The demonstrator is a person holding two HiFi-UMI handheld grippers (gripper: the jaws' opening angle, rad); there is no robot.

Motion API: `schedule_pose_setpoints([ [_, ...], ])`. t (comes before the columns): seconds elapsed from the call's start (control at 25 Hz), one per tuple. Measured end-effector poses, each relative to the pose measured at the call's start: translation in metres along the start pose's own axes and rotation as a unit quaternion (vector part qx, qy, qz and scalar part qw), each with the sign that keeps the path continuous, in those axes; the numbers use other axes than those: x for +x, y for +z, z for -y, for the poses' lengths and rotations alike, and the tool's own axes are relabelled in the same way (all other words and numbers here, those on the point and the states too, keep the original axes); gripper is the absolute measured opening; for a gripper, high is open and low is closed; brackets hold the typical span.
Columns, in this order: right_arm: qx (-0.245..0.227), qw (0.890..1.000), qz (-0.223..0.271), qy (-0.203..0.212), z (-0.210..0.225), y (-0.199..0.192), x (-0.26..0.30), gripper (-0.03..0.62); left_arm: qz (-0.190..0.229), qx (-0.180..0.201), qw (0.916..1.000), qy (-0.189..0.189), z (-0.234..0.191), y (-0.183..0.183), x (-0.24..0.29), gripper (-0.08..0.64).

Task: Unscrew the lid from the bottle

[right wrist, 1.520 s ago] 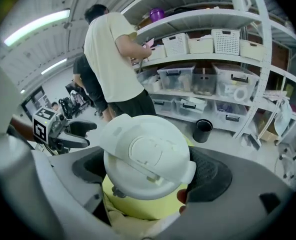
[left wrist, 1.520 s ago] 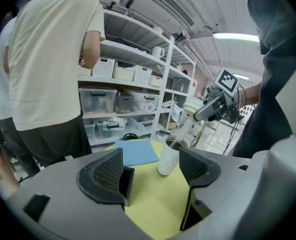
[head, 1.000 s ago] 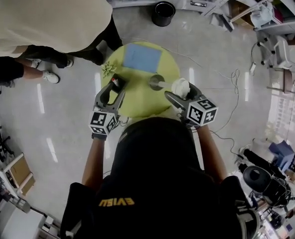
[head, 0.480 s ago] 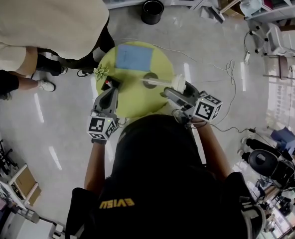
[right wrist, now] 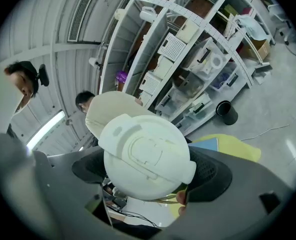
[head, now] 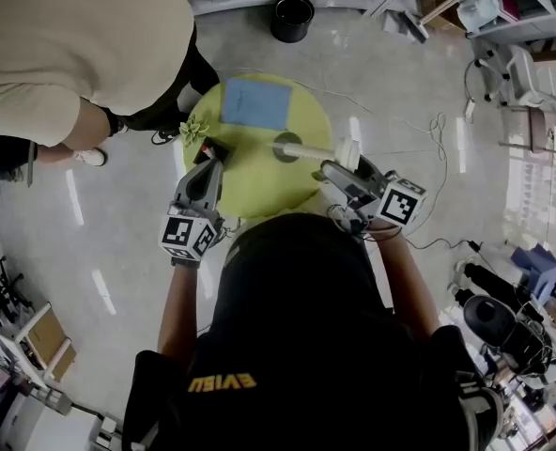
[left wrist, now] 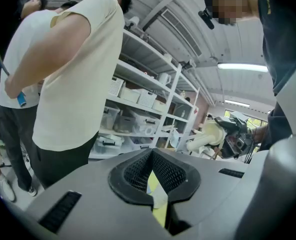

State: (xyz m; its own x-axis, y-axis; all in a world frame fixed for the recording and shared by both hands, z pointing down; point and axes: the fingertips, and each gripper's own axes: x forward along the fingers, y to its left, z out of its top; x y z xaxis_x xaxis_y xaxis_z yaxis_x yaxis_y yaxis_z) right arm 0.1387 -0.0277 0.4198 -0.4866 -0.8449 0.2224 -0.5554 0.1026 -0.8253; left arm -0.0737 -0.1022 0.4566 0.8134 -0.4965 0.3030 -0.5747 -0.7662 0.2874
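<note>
Lid (right wrist: 147,156): one, white, between the right tongs' (head: 340,164) two jaws

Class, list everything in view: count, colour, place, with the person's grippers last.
table: one, yellow-green, round, before the person
mat: one, blue, table's far side
spiky ornament: one, green, table's left edge
bottle: one, cream-white, held over the table
lid: one, white, between the right gripper's jaws
bucket: one, black, floor beyond the table
bystander: one, cream shirt, far left
left gripper: one, grey, shut, empty, over the table's left edge
right gripper: one, grey, clamped on the lid
</note>
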Motion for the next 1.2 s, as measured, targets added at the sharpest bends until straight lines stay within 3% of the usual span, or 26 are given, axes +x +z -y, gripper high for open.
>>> schedule_pose_setpoints([
  [0.24,0.018,1.0,0.006,0.008,-0.003,0.0,0.0,0.465,-0.009,-0.004,0.9999,-0.008,0.004,-0.005,-0.001,0.018],
  [0.72,-0.003,1.0,-0.001,-0.003,0.0,0.002,-0.002,0.465,-0.027,0.006,0.999,-0.035,0.017,-0.012,-0.002,0.018],
  [1.2,-0.018,1.0,-0.004,-0.007,0.004,0.012,-0.012,0.465,-0.033,0.001,0.9988,-0.037,0.03,-0.018,-0.005,0.018],
])
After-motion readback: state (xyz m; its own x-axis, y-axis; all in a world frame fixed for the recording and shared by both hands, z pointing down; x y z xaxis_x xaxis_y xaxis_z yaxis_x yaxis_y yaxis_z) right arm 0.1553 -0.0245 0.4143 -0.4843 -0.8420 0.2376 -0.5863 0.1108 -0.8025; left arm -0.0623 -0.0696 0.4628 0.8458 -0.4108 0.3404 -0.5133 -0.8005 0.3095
